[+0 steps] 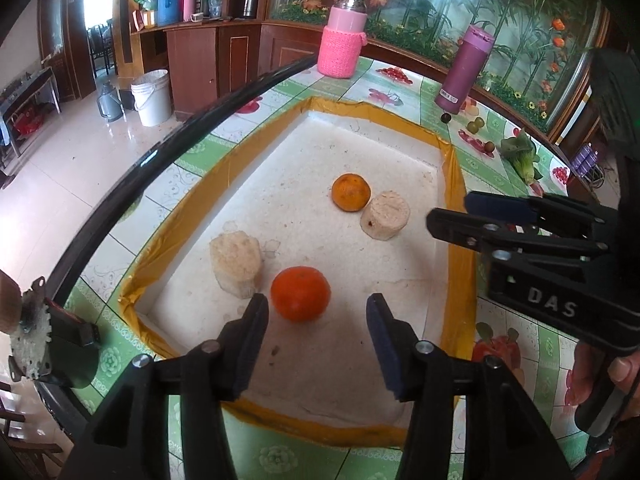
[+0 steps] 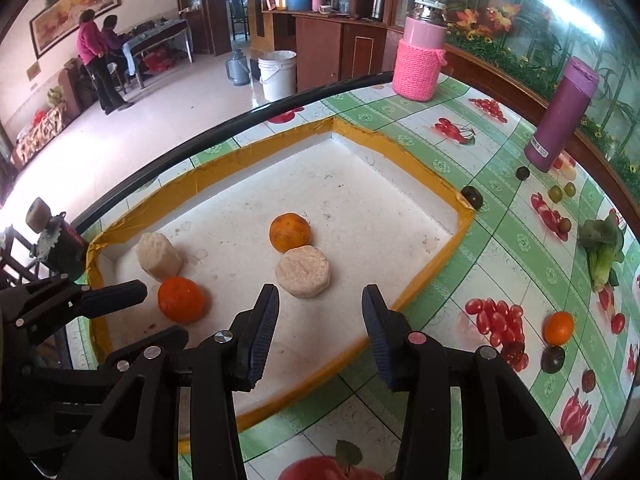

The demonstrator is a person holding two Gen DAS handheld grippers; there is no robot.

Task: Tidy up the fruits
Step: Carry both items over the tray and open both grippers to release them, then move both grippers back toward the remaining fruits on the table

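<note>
A white foam tray with a yellow taped rim (image 1: 454,216) (image 2: 436,264) lies on the table. In it are a bright orange (image 1: 300,294) (image 2: 181,299), a duller orange (image 1: 351,192) (image 2: 290,232) and two pale lotus-root chunks (image 1: 237,264) (image 1: 385,215) (image 2: 159,256) (image 2: 303,271). My left gripper (image 1: 317,312) is open and empty, its fingertips just short of the bright orange. My right gripper (image 2: 320,300) is open and empty, just short of the round chunk; it also shows in the left wrist view (image 1: 452,210). Another orange (image 2: 559,328) and small dark fruits (image 2: 553,359) (image 2: 472,196) (image 2: 522,173) lie on the cloth outside the tray.
A pink knitted-sleeve jar (image 1: 343,36) (image 2: 420,60) and a purple bottle (image 1: 466,68) (image 2: 560,116) stand at the table's far side. A leafy green vegetable (image 1: 522,156) (image 2: 602,256) lies to the right. A clamp device (image 1: 52,332) sits at the table's left edge.
</note>
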